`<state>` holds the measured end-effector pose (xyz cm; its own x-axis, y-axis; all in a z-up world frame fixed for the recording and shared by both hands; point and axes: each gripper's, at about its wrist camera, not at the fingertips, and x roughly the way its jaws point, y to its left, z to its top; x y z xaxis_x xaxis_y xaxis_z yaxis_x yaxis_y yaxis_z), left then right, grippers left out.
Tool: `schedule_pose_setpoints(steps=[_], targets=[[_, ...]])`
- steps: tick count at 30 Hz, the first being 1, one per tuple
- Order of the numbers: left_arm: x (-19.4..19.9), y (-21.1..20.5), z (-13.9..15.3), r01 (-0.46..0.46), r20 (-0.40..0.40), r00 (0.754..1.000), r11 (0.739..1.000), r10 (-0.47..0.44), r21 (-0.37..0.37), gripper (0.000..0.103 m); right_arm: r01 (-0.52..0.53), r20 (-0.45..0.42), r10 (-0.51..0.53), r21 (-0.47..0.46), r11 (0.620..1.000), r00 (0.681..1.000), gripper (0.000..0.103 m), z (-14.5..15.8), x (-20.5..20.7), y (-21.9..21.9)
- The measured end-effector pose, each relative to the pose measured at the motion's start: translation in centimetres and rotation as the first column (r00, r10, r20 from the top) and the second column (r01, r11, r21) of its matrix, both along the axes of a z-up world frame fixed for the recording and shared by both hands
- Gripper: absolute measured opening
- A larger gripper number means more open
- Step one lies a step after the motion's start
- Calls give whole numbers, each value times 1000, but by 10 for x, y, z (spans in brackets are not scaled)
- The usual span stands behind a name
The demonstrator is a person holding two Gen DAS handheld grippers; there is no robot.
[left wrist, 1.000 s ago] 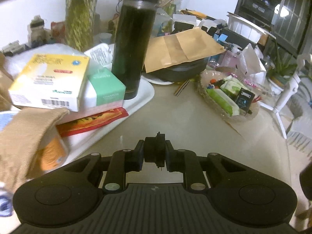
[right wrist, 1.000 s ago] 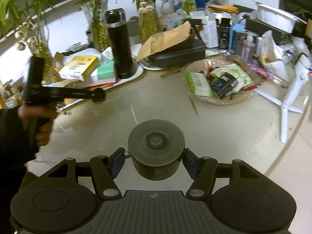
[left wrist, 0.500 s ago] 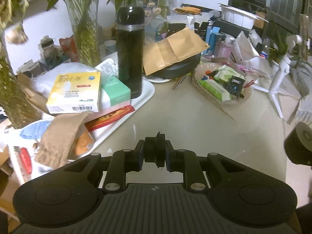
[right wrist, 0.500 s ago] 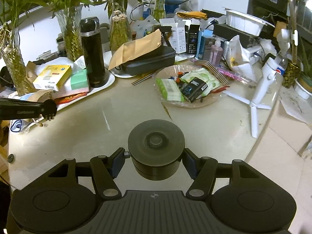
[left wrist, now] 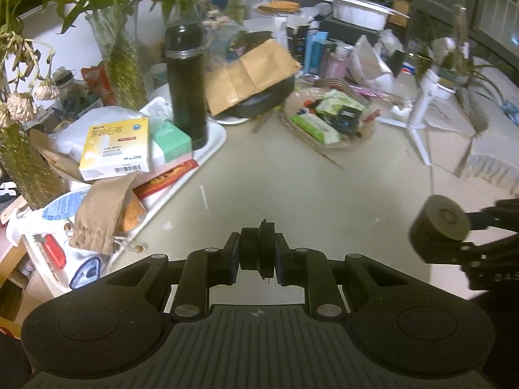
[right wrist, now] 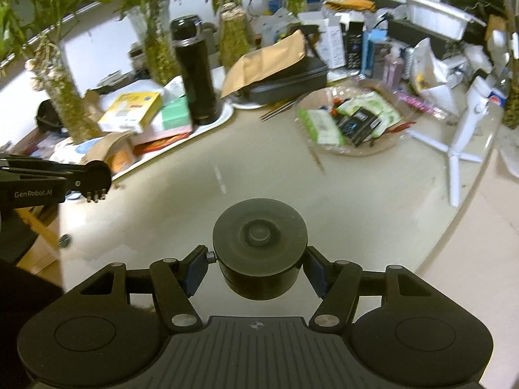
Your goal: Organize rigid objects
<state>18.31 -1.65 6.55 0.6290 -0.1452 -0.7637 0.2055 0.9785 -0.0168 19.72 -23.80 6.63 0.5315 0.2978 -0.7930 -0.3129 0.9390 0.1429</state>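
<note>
My left gripper (left wrist: 258, 256) is shut on a small thin black disc part (left wrist: 259, 253), held edge-on above the beige table (left wrist: 292, 201). In the right wrist view that gripper (right wrist: 95, 178) enters from the left edge with the round disc (right wrist: 96, 175) showing. My right gripper (right wrist: 258, 264) is shut on a wide black cylindrical part (right wrist: 259, 243), its round top facing the camera. The left wrist view shows the same cylinder (left wrist: 439, 223) at the right, held off the table.
A white tray (left wrist: 212, 149) at the left carries a tall black flask (left wrist: 186, 84), a yellow box (left wrist: 116, 149), a green box and packets. Behind stand vases with plants (left wrist: 123, 64), a black case under a brown envelope (left wrist: 249, 74), a woven basket of packets (left wrist: 327, 123) and a white tripod (left wrist: 418, 120).
The left gripper has risen and pulled back from the tray, keeping its disc, so more of the table shows. The right gripper with the cylinder rose slightly and now appears in the left wrist view.
</note>
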Motion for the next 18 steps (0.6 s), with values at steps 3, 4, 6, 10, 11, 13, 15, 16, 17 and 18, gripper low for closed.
schedule_pose_setpoints(steps=[3, 4, 6, 10, 11, 13, 15, 16, 17, 18], targets=[[-11, -4, 4, 34, -8, 999, 999, -34, -9, 21, -23, -10, 23, 2, 1000, 1000, 66, 2, -7, 2], [-15, -5, 6, 44, -11, 999, 999, -44, -8, 21, -28, -12, 28, 5, 1000, 1000, 66, 3, -9, 2], [-22, -8, 7, 61, -18, 998, 998, -61, -13, 21, -38, -19, 38, 16, 999, 999, 66, 4, -14, 2], [-37, -13, 11, 93, -24, 995, 996, -93, 3, 21, -50, -24, 51, 23, 998, 998, 66, 5, -23, 1], [-40, -14, 11, 99, -28, 995, 995, -99, 4, 21, -52, -25, 53, 24, 998, 998, 66, 6, -25, 1], [-47, -15, 13, 111, -33, 993, 994, -111, 5, 21, -57, -26, 58, 29, 998, 998, 66, 7, -31, 0], [-52, -17, 14, 123, -38, 992, 992, -123, 5, 21, -63, -28, 64, 37, 997, 998, 66, 9, -35, -1], [-56, -17, 14, 128, -41, 991, 992, -128, 3, 21, -65, -29, 66, 40, 997, 997, 66, 10, -37, -2], [-58, -18, 14, 131, -44, 990, 991, -131, 1, 21, -68, -29, 69, 43, 997, 997, 66, 10, -39, -2], [-61, -18, 14, 135, -47, 990, 991, -135, 0, 21, -70, -29, 71, 44, 997, 997, 66, 11, -41, -3]])
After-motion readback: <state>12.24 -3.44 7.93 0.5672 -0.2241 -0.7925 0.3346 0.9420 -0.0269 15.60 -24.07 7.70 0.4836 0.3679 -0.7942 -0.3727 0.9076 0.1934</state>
